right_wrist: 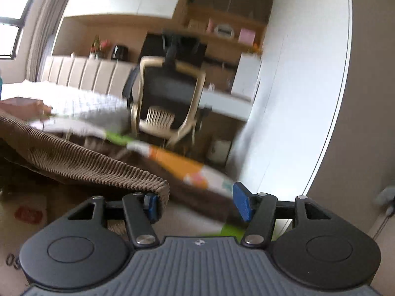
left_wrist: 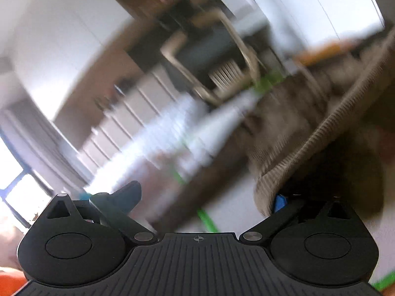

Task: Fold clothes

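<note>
A brown ribbed knit garment [left_wrist: 303, 133] hangs in the air at the right of the left wrist view, and its edge drapes over the right finger [left_wrist: 280, 202]. My left gripper [left_wrist: 205, 197] is open with jaws wide apart. In the right wrist view the same brown garment [right_wrist: 81, 157] stretches from the left, and its corner lies over the left finger [right_wrist: 151, 207]. My right gripper [right_wrist: 197, 203] is open, with nothing between the pads. Both views are blurred by motion.
A beige-framed office chair [right_wrist: 170, 98] stands ahead, beside a bed with a white quilt [right_wrist: 81, 103]. A colourful mat with green and orange patches [right_wrist: 177, 160] lies below. A wooden desk and shelves [right_wrist: 222, 34] fill the back wall.
</note>
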`<state>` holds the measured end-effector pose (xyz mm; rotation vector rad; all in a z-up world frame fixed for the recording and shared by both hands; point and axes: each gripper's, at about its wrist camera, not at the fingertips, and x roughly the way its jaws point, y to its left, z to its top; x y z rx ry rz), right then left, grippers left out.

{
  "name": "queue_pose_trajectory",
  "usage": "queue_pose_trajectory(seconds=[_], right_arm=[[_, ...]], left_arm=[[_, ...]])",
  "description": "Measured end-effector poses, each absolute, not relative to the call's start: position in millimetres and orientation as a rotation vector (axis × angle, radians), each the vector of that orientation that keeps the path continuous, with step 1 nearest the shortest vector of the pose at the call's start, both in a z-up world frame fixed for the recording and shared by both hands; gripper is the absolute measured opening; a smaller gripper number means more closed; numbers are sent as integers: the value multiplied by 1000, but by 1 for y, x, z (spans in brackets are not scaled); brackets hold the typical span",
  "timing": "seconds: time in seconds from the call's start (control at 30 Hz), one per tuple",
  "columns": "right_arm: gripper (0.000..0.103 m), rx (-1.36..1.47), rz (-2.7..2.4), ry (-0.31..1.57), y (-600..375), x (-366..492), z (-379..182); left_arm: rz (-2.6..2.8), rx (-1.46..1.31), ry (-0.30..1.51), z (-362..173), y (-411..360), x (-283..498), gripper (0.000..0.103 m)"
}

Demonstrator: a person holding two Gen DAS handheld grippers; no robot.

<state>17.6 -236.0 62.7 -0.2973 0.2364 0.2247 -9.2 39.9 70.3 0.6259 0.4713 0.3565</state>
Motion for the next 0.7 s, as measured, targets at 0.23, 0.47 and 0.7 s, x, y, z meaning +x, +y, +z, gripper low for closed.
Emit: queue_pose_trajectory(seconds=[0.23, 0.47, 0.7], right_arm=[[70, -340, 340, 282, -265, -10, 64], [76, -321, 451, 373, -291, -24, 46], [86, -221, 439, 405, -292, 0, 51]], left_arm=[[284, 575, 424, 111, 28, -38, 102], [-19, 528, 676, 67, 7, -50, 102], [-113, 306, 728, 58, 25, -19, 102]])
